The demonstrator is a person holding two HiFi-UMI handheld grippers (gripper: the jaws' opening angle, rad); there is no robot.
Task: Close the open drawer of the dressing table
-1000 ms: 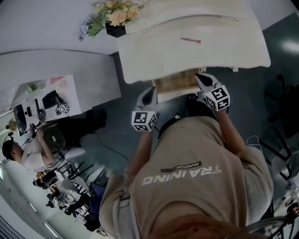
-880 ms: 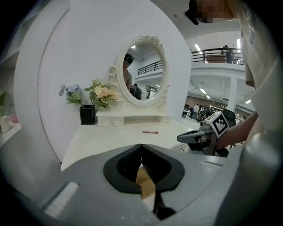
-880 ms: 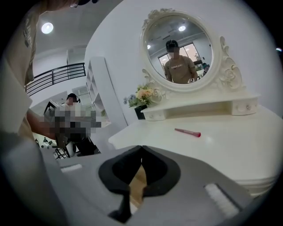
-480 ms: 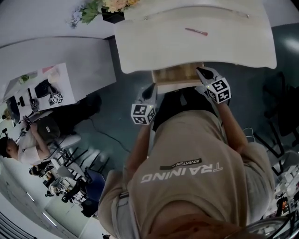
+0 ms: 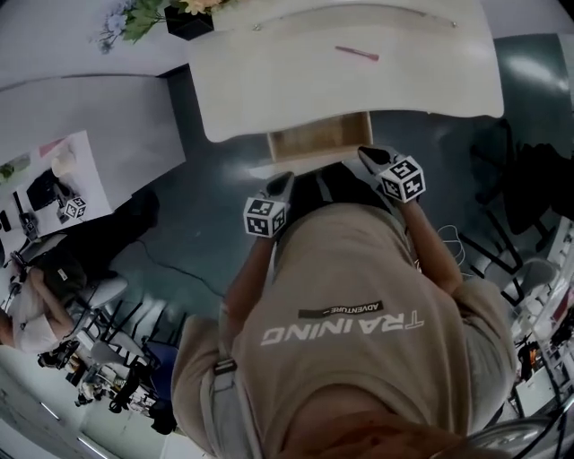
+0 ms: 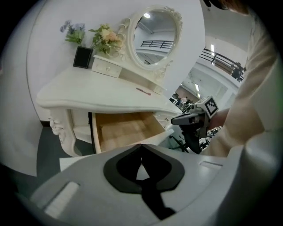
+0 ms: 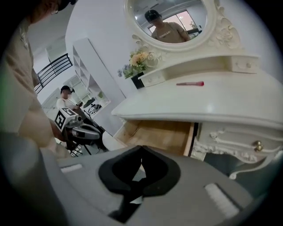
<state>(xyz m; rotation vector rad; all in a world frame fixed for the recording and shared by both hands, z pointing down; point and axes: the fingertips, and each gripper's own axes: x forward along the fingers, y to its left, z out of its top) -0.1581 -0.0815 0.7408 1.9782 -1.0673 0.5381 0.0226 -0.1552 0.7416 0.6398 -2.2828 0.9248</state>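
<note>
The white dressing table (image 5: 341, 76) stands at the top of the head view, and its wooden drawer (image 5: 319, 139) is pulled out toward me. My left gripper (image 5: 283, 179) is at the drawer front's left corner and my right gripper (image 5: 362, 154) at its right corner; I cannot tell if they touch it. The left gripper view shows the open, empty drawer (image 6: 126, 131) past my shut left gripper (image 6: 141, 152). The right gripper view shows the drawer (image 7: 157, 136) beyond my shut right gripper (image 7: 141, 154). Neither gripper holds anything.
A pink pen (image 5: 357, 54) lies on the tabletop, and a flower pot (image 5: 184, 20) stands at its back left. An oval mirror (image 6: 154, 39) rises behind. A white desk (image 5: 63, 179) and a seated person (image 5: 27, 305) are at the left; chairs (image 5: 529, 269) are at the right.
The head view has shifted, so the table now sits further left and higher in it. Both grippers have stayed close to the drawer front, still shut.
</note>
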